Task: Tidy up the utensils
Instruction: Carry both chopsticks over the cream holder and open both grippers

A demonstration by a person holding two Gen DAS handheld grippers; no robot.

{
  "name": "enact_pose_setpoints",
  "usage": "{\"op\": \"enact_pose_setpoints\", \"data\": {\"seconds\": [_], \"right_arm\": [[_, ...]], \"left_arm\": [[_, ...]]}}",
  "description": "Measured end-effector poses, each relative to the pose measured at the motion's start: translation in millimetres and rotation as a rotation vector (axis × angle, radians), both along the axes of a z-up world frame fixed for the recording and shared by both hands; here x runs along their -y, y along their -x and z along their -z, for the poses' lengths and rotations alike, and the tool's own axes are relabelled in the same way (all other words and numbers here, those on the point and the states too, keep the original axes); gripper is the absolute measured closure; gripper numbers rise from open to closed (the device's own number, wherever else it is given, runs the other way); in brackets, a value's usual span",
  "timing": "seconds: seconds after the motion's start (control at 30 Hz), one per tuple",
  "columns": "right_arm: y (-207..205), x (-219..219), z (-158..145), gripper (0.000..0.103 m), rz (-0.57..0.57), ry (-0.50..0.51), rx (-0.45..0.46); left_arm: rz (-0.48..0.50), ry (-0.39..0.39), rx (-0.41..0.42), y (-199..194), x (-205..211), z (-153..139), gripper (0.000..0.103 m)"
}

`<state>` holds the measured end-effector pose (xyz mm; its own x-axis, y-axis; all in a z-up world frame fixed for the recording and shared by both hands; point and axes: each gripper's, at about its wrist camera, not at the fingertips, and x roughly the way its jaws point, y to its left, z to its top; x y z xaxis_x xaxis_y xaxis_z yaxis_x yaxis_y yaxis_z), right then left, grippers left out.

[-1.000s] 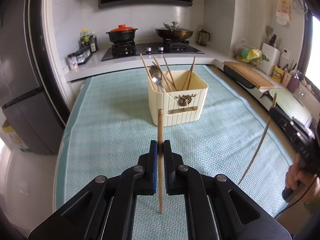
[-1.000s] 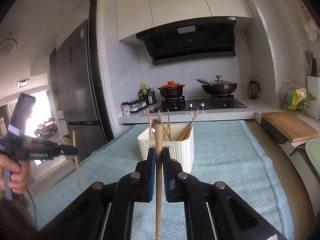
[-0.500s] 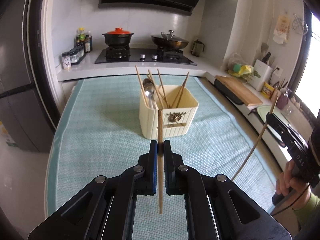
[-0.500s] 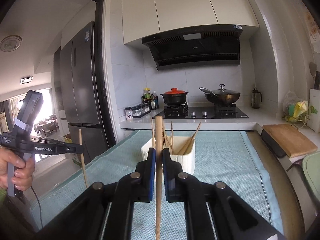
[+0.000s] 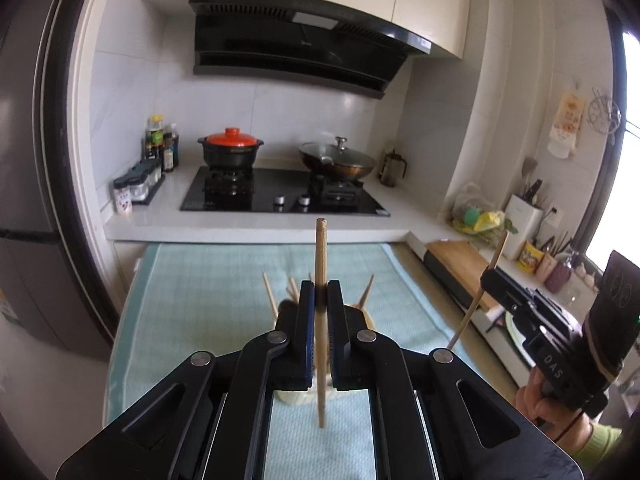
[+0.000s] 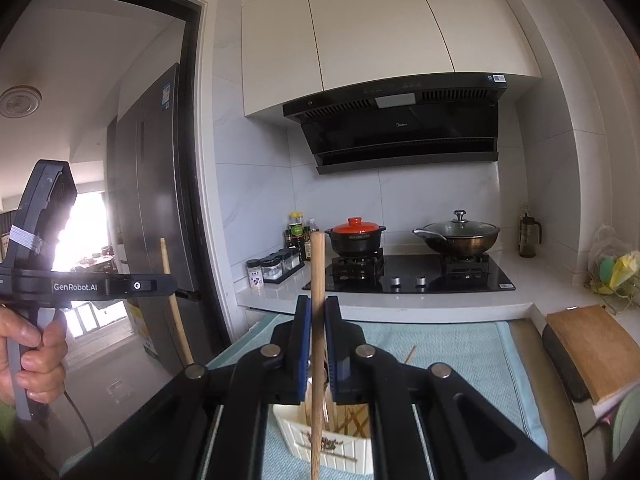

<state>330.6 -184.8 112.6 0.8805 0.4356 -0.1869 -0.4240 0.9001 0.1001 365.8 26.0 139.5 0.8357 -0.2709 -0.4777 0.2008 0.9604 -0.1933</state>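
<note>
My left gripper is shut on an upright wooden chopstick. My right gripper is shut on another upright wooden chopstick. Both hang over the cream utensil holder, which stands on the light-blue mat and holds several chopsticks and a spoon. In the left wrist view the holder is mostly hidden behind my fingers. The right gripper also shows in the left wrist view, the left gripper in the right wrist view.
A stove with a red-lidded pot and a wok is at the back. A wooden cutting board lies to the right. A fridge stands at the left.
Both grippers have risen and moved forward over the holder, each keeping its chopstick. The holder has dropped low in both views, under the fingers.
</note>
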Motion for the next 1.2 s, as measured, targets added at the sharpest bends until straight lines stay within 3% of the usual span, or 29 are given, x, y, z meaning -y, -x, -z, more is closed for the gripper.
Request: {"op": "enact_pose_setpoints", "data": {"seconds": [0.17, 0.37, 0.6, 0.77, 0.8, 0.83, 0.87, 0.9, 0.93, 1.1, 1.2], "right_arm": [[-53, -8, -8, 0.096, 0.014, -0.021, 0.006], [-107, -21, 21, 0.096, 0.001, 0.008, -0.03], [-156, -27, 82, 0.096, -0.012, 0.069, -0.236], [-179, -25, 114, 0.093, -0.016, 0.071, -0.411], [-182, -26, 118, 0.093, -0.011, 0.087, -0.443], [-185, -27, 121, 0.082, -0.007, 0.102, -0.472], [-185, -28, 123, 0.059, -0.003, 0.111, -0.494], [-184, -27, 123, 0.049, 0.0, 0.108, -0.506], [-181, -25, 122, 0.045, 0.0, 0.094, -0.507], [-159, -20, 106, 0.045, 0.022, 0.109, -0.518], [-130, -19, 96, 0.045, 0.031, 0.141, -0.515]], "left_arm": [[-0.008, 0.018, 0.005, -55, 11, -2, 0.099], [-0.005, 0.0, -0.068, -110, 28, 42, 0.099], [0.006, -0.031, -0.195, -145, 39, 107, 0.099], [0.005, -0.067, -0.243, -153, 44, 135, 0.098], [-0.003, -0.083, -0.248, -153, 45, 138, 0.095], [-0.008, -0.095, -0.249, -152, 45, 140, 0.083], [-0.013, -0.103, -0.247, -150, 45, 140, 0.072], [-0.023, -0.108, -0.236, -147, 43, 138, 0.048], [-0.039, -0.116, -0.217, -141, 41, 136, 0.031], [-0.09, -0.173, -0.13, -100, 33, 119, 0.005], [-0.134, -0.251, -0.082, -63, 34, 113, 0.002]]}}
